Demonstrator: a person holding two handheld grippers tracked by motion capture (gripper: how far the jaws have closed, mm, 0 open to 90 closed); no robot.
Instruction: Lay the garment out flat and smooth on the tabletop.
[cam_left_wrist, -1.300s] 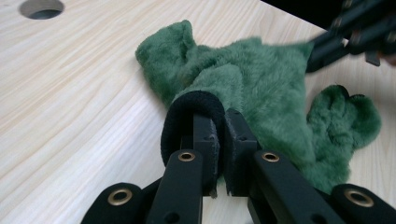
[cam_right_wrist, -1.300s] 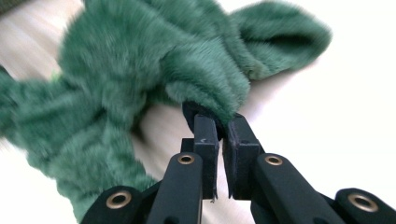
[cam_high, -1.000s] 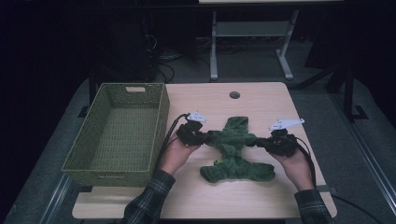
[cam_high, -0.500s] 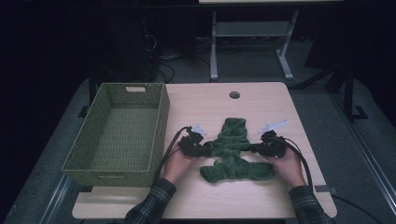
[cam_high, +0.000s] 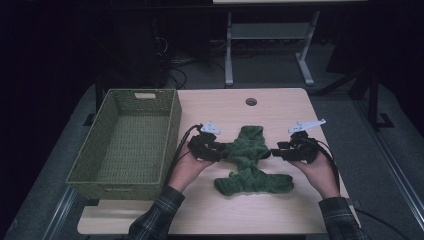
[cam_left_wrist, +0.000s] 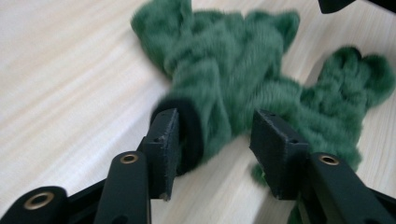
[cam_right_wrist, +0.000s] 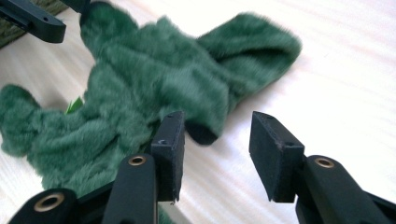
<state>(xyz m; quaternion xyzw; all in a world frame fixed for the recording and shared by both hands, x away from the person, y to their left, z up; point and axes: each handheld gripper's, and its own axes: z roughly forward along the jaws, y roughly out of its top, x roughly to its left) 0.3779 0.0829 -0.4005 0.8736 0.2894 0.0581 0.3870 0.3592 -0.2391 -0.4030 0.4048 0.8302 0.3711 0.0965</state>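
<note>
High view: green garment (cam_high: 250, 160) mid-table, right of basket (cam_high: 125, 140). Left gripper (cam_high: 220, 152) and right gripper (cam_high: 274, 153) just opening, sleeves released between jaws. Risk: fuzzy pile snagging pads, undoing fold.

Green woven basket (cam_high: 125, 145) on wooden table (cam_high: 280, 107), left side

We count one green fuzzy garment (cam_high: 251, 161) at the table's centre, one woven green basket (cam_high: 127, 144) at nine o'clock of it, two grippers, left gripper (cam_high: 214, 151) and right gripper (cam_high: 283, 152), and one table (cam_high: 280, 107).
</note>
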